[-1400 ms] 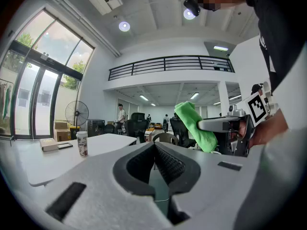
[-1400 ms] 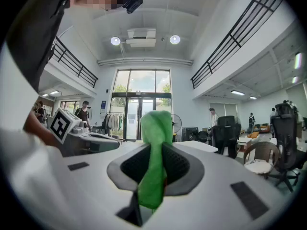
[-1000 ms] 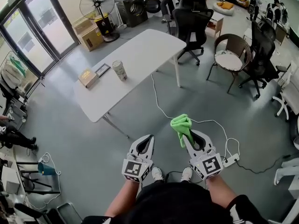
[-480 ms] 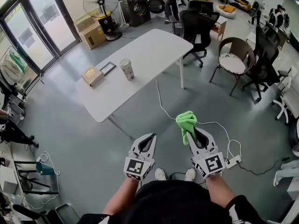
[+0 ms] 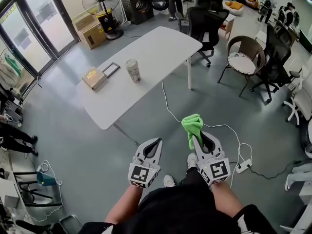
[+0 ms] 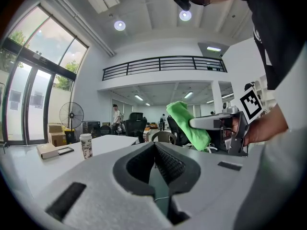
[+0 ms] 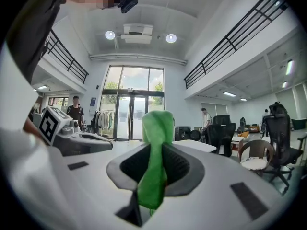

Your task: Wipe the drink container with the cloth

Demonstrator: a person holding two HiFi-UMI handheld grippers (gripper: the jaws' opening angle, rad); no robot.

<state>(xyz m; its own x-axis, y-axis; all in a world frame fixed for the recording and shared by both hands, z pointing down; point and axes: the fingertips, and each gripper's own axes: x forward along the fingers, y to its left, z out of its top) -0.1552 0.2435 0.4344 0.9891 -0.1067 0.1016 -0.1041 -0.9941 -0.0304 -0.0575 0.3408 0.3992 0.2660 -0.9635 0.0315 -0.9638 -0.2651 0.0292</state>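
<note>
Part of the cloth point(image 7: 154, 128) hidden between the jaws of the right hand-held gripper point(image 7: 152, 150); print on the cup point(image 5: 132, 70), well ahead of the left hand-held gripper point(image 5: 154, 144), too small to read.

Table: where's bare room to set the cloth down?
Most room is the far half of the table, from the cup to the end by the black office chair. A smaller bare patch lies at the near end, past the box. Crowded: the box, the flat frame and the cup together.
</note>
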